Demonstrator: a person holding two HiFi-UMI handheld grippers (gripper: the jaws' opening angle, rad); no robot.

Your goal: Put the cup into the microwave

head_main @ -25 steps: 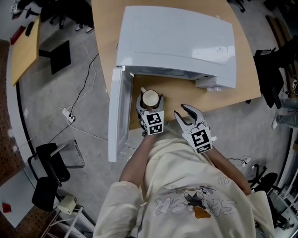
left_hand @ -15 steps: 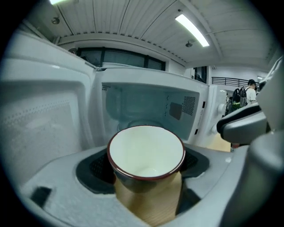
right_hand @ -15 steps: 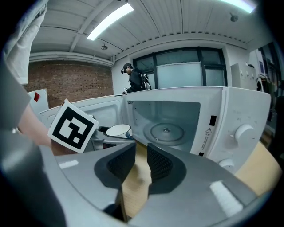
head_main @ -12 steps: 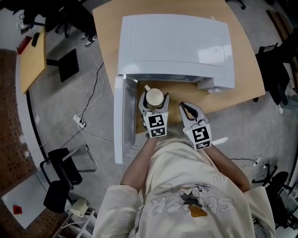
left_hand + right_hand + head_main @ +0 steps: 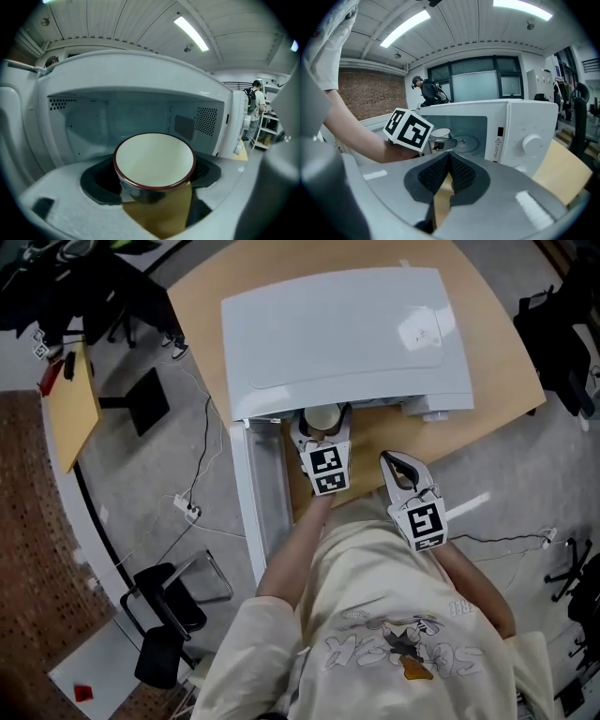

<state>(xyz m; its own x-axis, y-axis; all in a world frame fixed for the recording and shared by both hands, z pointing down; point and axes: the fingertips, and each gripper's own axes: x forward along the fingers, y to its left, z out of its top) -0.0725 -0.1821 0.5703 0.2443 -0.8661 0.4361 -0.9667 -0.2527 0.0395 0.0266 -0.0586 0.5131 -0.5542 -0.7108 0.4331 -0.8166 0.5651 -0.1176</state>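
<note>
Head view: the cup (image 5: 323,414), held across its walls by my left gripper (image 5: 323,424), has come from the table (image 5: 502,362) front up to the microwave (image 5: 347,334) mouth, so it is nearly in. My right gripper (image 5: 401,463) has just been closing, with nothing between its pads. The open door (image 5: 261,493) flanks the left side. The cavity ahead looks roomy.

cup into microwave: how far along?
Done: the microwave door stands open, and the cup is gripped in the left gripper. In hand: the cup is held at the cavity mouth, with wood tabletop visible beneath it. Left: carry it inside, set it down, release, withdraw.
</note>
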